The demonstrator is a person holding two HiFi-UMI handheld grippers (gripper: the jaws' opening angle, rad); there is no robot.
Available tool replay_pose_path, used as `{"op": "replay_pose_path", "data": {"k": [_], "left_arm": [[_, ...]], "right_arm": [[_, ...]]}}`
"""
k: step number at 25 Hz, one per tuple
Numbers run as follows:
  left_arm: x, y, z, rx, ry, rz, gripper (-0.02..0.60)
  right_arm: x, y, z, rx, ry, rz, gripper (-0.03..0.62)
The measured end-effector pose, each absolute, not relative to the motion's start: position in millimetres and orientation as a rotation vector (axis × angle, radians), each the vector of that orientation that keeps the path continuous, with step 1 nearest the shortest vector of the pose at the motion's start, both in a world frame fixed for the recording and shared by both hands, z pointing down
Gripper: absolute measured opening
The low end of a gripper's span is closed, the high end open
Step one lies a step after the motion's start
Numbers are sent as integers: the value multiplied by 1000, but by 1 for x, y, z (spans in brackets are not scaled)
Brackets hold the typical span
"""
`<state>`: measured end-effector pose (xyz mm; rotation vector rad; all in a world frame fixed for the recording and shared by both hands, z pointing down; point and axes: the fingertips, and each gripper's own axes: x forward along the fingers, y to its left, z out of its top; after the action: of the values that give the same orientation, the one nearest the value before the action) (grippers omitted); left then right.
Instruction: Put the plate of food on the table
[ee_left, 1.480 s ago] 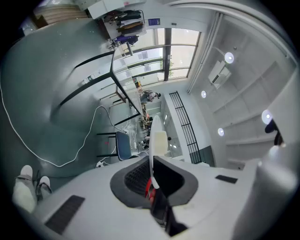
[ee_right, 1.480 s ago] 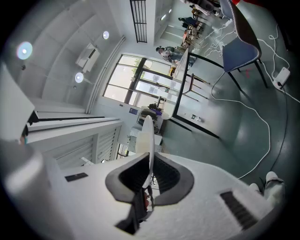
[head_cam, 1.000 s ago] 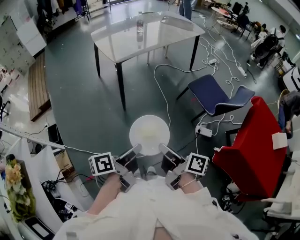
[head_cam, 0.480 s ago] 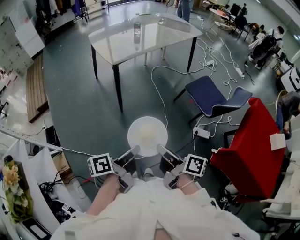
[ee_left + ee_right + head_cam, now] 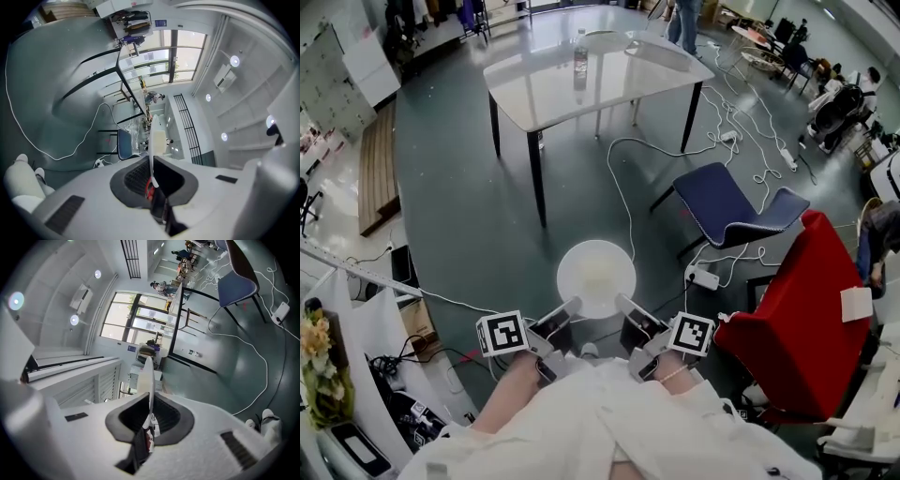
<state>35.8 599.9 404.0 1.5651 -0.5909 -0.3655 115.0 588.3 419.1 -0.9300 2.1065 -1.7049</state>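
Here the plate is carried level above the floor, clamped at its near rim from both sides. The left hand-held gripper and the right hand-held gripper each have their jaws closed to a narrow slit on the thin white edge, which each gripper view shows edge-on between the pads.

Change over the last second — small. The grip and the plate's place between the two grippers stay as they were. The things on the floor, among them the white power strip and the red armchair, slide a little toward the bottom of the head view. The tabletop also sits slightly lower in it. Judged from that, the carrier is edging forward. The task is in its carrying stage, with the tabletop well apart from the plate and open floor between them; the setting-down is not yet begun.

Count — one plate, its food only a pale, yellowish patch too faint to name; two hand-held grippers, both on that plate; one tabletop ahead, bearing one clear bottle toward its far side; one blue chair to the right of the path; one red armchair; one power strip.
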Motion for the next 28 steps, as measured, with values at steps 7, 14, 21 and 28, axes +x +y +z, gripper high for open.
{"op": "replay_pose_path", "data": {"k": [7,14,21,28], "left_arm": [[40,597,414,1602,-657,-359,26],[45,578,423,1576,-642,-352,26],[39,521,426,1641,-628,-318,26],[13,443,421,1660,-614,-325,26]], "right_arm": [[120,583,423,-883,2157,-1740,14],[125,562,433,-894,2073,-1764,14],[122,508,435,-921,2071,-1723,14],[97,431,431,-927,2065,-1693,14]]}}
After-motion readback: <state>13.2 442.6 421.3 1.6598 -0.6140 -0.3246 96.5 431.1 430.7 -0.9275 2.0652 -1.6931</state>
